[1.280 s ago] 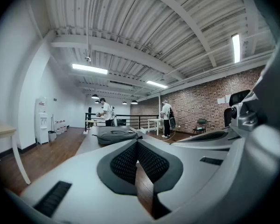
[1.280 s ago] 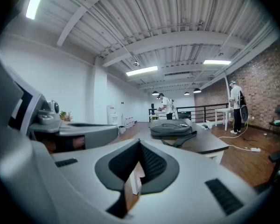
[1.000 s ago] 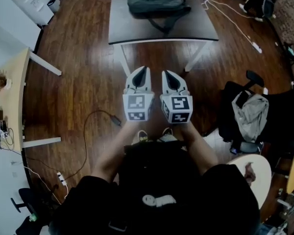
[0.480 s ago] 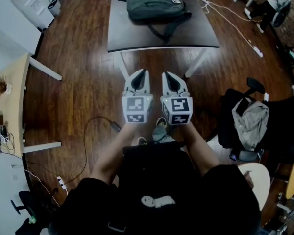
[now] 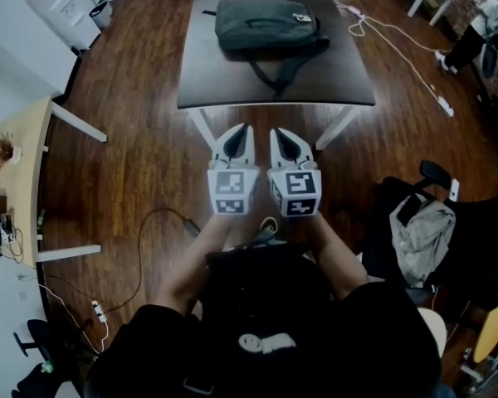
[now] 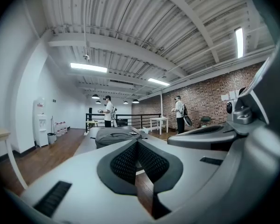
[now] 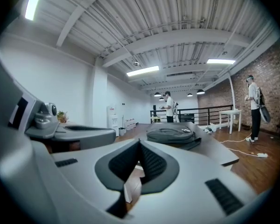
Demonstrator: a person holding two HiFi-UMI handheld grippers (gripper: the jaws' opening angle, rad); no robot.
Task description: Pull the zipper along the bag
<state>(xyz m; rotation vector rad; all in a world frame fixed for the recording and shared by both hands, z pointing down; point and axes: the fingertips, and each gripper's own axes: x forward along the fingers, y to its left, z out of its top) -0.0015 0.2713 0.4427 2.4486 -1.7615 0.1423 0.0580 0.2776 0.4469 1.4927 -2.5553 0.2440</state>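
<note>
Across the floor, the bag (image 5: 266, 21) on the table (image 5: 232, 85) draws closer; left gripper (image 5: 240, 128) and right gripper (image 5: 280, 132) stay clenched, empty, so pulling has not begun.

From my head the room looks dim and murky; the wooden floor (image 5: 133, 139) carries a soft sheen, and the corners bend and darken. Along my claws the hall is bright, with fluorescent strips (image 6: 88, 67) glaring overhead. Both fisheye views are ringed in black, and my left claw (image 6: 137, 143) and right claw (image 7: 140, 144) look soft so near the lens.
</note>
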